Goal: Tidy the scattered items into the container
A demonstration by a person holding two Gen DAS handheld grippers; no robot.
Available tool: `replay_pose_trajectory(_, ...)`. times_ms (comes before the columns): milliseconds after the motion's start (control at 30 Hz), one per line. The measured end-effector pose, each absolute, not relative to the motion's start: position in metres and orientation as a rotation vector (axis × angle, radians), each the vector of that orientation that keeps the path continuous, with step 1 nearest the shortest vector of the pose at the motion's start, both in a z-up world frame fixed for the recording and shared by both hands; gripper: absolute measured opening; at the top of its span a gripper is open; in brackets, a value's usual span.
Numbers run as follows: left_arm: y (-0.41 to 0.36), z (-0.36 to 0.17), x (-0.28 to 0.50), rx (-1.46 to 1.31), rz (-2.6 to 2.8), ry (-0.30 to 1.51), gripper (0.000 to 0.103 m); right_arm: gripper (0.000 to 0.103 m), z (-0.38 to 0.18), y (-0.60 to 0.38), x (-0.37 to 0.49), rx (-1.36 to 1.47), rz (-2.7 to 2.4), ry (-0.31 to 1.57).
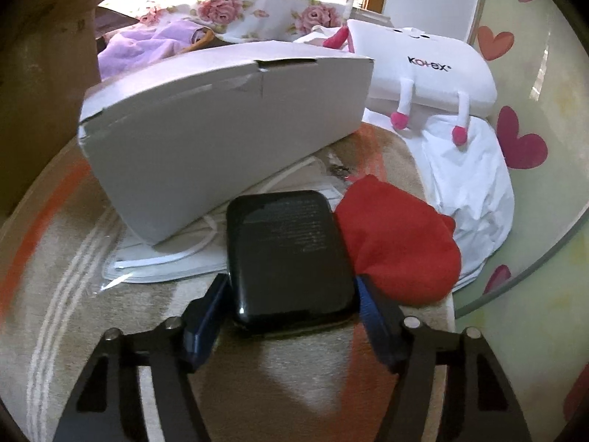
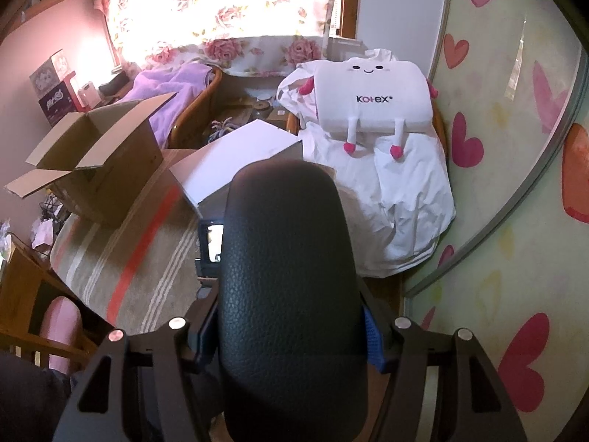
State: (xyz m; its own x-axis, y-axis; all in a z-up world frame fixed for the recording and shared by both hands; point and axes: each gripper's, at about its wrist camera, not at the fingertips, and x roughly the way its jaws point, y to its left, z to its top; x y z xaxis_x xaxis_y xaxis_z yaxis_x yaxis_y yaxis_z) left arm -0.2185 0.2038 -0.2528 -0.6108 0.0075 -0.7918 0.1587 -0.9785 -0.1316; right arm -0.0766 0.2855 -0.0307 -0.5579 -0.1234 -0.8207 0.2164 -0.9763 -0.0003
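Note:
My left gripper (image 1: 291, 305) is shut on a glossy black power bank (image 1: 287, 258), which lies low over the striped cloth. A red fabric pouch (image 1: 397, 235) touches its right side, and a white cardboard box (image 1: 221, 140) stands just behind it. My right gripper (image 2: 287, 316) is shut on a black leather-textured case (image 2: 291, 294), held high above the table and hiding much of it. An open brown cardboard box (image 2: 99, 162) stands at the left in the right wrist view. The white box (image 2: 239, 158) shows beyond the case.
A white Kotex plush (image 2: 371, 95) lies on crumpled white cloth (image 2: 405, 202) at the right; it also shows in the left wrist view (image 1: 423, 70). A white cable and flat plastic packets (image 1: 165, 261) lie under the white box. A heart-patterned glass panel (image 2: 497, 147) borders the right.

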Motion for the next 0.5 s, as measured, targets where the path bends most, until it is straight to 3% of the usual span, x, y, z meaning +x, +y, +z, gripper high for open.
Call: replay_pose_trajectory(500, 0.196, -0.248, -0.222, 1.391, -2.725, 0.279, 0.07, 0.067, -0.026, 0.275, -0.076, 1.338, -2.592, 0.16)
